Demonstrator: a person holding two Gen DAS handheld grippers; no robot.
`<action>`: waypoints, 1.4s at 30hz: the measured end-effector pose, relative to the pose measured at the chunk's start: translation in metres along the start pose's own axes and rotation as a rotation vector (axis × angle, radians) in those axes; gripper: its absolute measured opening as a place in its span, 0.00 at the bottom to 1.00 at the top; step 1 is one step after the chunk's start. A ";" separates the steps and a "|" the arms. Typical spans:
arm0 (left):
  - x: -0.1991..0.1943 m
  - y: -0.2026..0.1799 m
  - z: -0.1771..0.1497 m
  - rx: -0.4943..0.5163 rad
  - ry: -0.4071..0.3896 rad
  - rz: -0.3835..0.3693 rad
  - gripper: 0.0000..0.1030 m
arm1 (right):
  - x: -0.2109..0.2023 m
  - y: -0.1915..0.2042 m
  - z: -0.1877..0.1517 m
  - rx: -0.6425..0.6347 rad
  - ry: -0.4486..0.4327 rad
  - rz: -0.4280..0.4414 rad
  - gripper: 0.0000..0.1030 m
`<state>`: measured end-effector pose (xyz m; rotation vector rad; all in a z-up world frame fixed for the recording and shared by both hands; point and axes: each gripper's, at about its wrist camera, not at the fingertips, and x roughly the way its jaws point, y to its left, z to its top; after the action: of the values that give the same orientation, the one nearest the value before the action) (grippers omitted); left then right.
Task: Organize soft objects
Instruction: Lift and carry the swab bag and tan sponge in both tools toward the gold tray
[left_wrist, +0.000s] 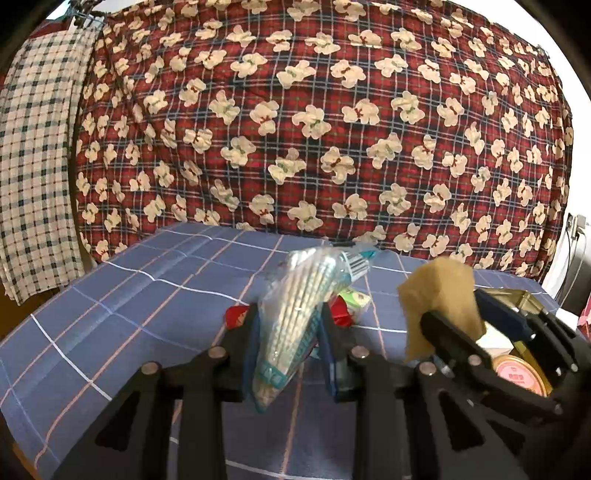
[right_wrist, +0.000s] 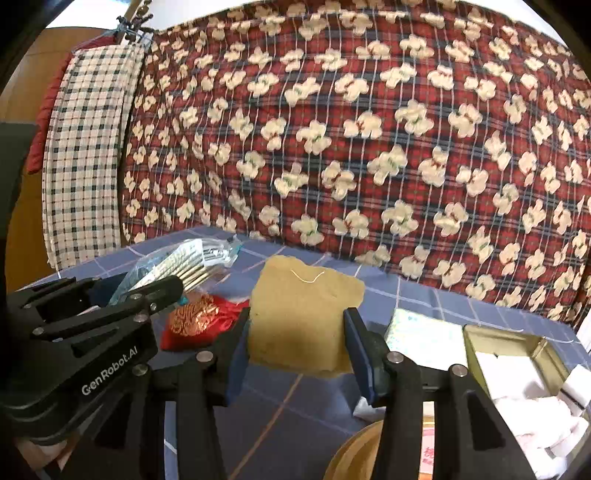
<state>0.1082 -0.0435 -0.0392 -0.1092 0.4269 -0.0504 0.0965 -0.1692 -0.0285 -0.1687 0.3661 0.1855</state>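
nearest in the left wrist view, the left gripper (left_wrist: 286, 325) has its jaws pinching a clear plastic bag of pale sticks (left_wrist: 295, 306); the bag stands tilted between the blue pads, its barcode end leaning up and to the right, lifted off the worktop (left_wrist: 110, 295). in the right wrist view the same bag (right_wrist: 177, 266) shows above the left gripper's black body at the left edge.

the right gripper (right_wrist: 297, 332) has its jaws pinching a tan sponge-like square (right_wrist: 303, 314), one blue pad pressing on each side edge; a short pale thread lies on its face. from the left wrist view this square (left_wrist: 439, 295) sticks up from the right gripper's jaws (left_wrist: 458, 325) at the right.

just below the right gripper, a round gold tin lid with a pink label (right_wrist: 354, 454) sits at the bottom edge. to its right an open gold tin box (right_wrist: 517, 350) holds white soft pieces (right_wrist: 524, 406). a pale patterned packet (right_wrist: 421, 336) lies just left of the box.

further back, a red pouch with gold embroidery (right_wrist: 199, 321) rests on the blue checked cloth of the worktop, between the two grippers.

behind the worktop hangs a red plaid quilt with cream bear shapes (right_wrist: 369, 147), and beside it at the left a white and dark checked cloth (right_wrist: 85, 166).
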 end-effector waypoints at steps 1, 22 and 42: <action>-0.001 -0.001 0.000 0.004 -0.007 0.003 0.27 | -0.002 0.000 0.000 -0.001 -0.015 -0.003 0.50; -0.015 -0.014 -0.002 0.028 -0.057 0.010 0.27 | -0.024 -0.022 -0.004 0.068 -0.126 -0.030 0.50; -0.020 -0.048 -0.006 0.050 -0.057 -0.026 0.27 | -0.045 -0.058 -0.012 0.147 -0.161 -0.101 0.50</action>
<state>0.0868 -0.0906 -0.0305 -0.0664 0.3669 -0.0834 0.0635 -0.2344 -0.0153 -0.0263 0.2089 0.0715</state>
